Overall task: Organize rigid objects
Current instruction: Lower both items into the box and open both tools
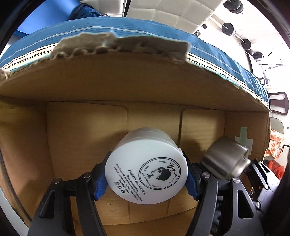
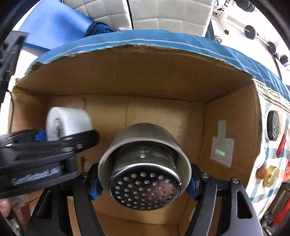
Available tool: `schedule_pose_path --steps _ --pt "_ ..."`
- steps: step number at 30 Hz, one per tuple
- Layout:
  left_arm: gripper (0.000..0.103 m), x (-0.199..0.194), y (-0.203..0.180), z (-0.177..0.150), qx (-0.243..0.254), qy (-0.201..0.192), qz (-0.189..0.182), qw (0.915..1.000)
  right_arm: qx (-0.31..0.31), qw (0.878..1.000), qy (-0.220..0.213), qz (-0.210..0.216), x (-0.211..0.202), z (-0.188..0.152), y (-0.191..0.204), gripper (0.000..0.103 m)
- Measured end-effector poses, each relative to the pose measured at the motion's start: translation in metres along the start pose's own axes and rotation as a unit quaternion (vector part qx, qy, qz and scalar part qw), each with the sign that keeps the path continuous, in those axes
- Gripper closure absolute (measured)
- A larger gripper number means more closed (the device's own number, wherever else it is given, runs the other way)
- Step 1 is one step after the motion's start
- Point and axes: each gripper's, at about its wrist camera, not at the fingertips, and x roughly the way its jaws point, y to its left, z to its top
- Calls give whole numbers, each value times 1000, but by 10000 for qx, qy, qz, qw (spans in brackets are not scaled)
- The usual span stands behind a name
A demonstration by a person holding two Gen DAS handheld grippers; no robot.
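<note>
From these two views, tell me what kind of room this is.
Probably a home room doubling as a gym: a tufted white panel, like a headboard, dumbbells along the wall, and a cardboard box on patterned blue cloth.

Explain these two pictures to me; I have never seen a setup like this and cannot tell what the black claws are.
No robot here: a person holds a two-finger gripper in each hand, and each carries a fisheye camera looking along its fingers. One picture comes from the left tool, the other from the right.

The left gripper is clamped on a white cream jar labelled "Purifying Cream". The right gripper is clamped on a metal cup with a perforated strainer insert.

Both are held inside an open cardboard box, side by side. The box rests on a blue patterned cloth. A few small items lie outside the box at right, too blurred to name.
</note>
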Motion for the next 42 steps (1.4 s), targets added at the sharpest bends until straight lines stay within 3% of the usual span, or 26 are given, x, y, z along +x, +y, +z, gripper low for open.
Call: schedule_pose_path --steps 20,24,32,36,39,42 --pt "35 4 23 -13 -318 300 -140 9989 393 9985 379 -43 30 18 -17 29" --pt "32 -8 27 -21 -386 318 -138 9987 400 9984 384 -52 21 17 -17 22" --pt "18 -43 28 -44 -298 25 81 9995 421 9985 339 13 -3 5 -21 17" --pt "0 -61 31 -58 -229 -249 321 9989 362 9991 228 37 -18 -8 -16 4" --pt "0 -86 30 -78 -171 -577 593 9964 337 9994 82 24 -34 -19 -16 0" --pt "0 -106 16 -75 -140 -831 667 9942 245 9997 -54 -35 -51 -35 -9 0"
